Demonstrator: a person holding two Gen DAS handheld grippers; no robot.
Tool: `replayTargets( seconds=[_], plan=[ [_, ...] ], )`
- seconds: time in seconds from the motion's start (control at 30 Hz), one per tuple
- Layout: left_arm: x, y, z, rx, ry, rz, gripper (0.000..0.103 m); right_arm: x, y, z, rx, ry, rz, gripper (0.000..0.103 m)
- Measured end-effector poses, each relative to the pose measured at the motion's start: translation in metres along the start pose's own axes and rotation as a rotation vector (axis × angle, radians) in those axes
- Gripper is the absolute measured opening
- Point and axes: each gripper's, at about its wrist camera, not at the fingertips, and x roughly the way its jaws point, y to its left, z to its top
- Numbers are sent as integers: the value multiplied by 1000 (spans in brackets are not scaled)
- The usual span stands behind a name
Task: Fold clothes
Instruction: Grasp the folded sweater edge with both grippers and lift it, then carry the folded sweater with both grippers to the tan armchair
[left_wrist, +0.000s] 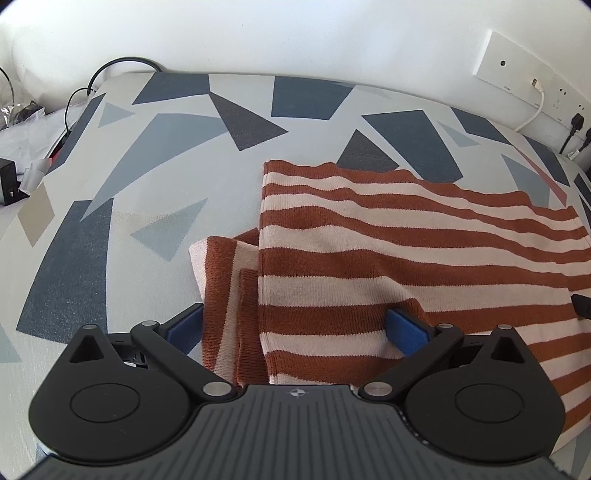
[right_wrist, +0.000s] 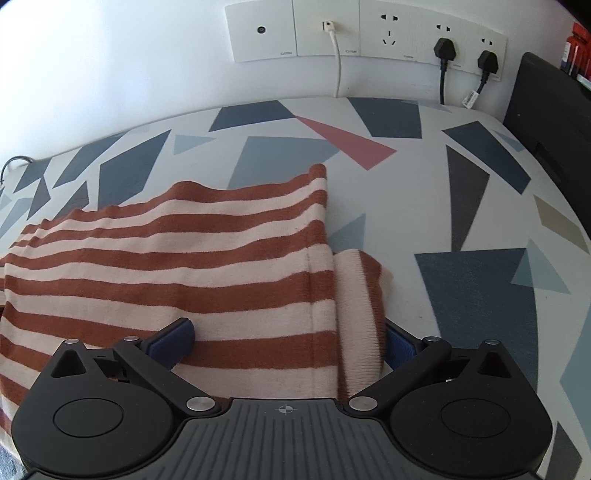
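A rust-and-cream striped knit sweater (left_wrist: 369, 251) lies folded on the table, its sleeve (left_wrist: 225, 288) sticking out from under the left edge. My left gripper (left_wrist: 295, 328) is open wide, its blue pads (left_wrist: 184, 325) on either side of that edge and sleeve. In the right wrist view the sweater (right_wrist: 184, 258) spreads to the left, with a ribbed cuff (right_wrist: 360, 314) poking out at its right edge. My right gripper (right_wrist: 284, 339) is open too, and the sweater's right edge and cuff lie between its fingers (right_wrist: 173, 336).
The table wears a grey cloth with blue, grey and pink shapes (right_wrist: 480, 288). A white socket panel (right_wrist: 365, 31) with plugged cables is on the wall behind. A black object (right_wrist: 550, 110) stands at the right, and cables and clutter (left_wrist: 22, 147) lie at the far left.
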Motion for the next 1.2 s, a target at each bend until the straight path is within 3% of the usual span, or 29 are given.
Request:
replayTargets(
  seconds=[0.07, 0.13, 0.2, 0.27, 0.3, 0.5, 0.67, 0.8, 1.03, 1.1, 1.2],
  plan=[
    [-4, -3, 0, 2, -1, -10, 89, -2, 4, 0, -6, -12, 13, 88],
    [-10, -10, -2, 7, -5, -38, 59, -5, 7, -1, -17, -24, 39, 76],
    [-15, -18, -3, 1, 1, -40, 45, -9, 8, -2, -15, -29, 81, 49],
    [-18, -27, -2, 8, 6, -13, 36, -12, 8, -4, 6, -25, 137, 32],
    [-19, -32, -3, 26, 8, 6, 32, -13, 8, -4, 9, -24, 152, 30],
    [-41, -48, -16, 121, 7, 109, 21, -19, 7, -10, 15, -19, 228, 26],
    [-79, -21, -29, -73, -28, 71, 19, -46, 14, -15, 3, -56, 322, 24],
    [-123, -11, -39, -118, -111, 78, 18, -85, 35, -3, -74, -139, 409, 24],
    [-222, 39, -81, -221, -312, 167, 18, -152, 98, 11, -212, -277, 553, 24],
    [-238, 48, -92, -265, -347, 204, 18, -167, 122, 6, -255, -286, 592, 24],
    [-232, 30, -84, -334, -376, 278, 18, -189, 169, -15, -325, -267, 646, 24]
  ],
)
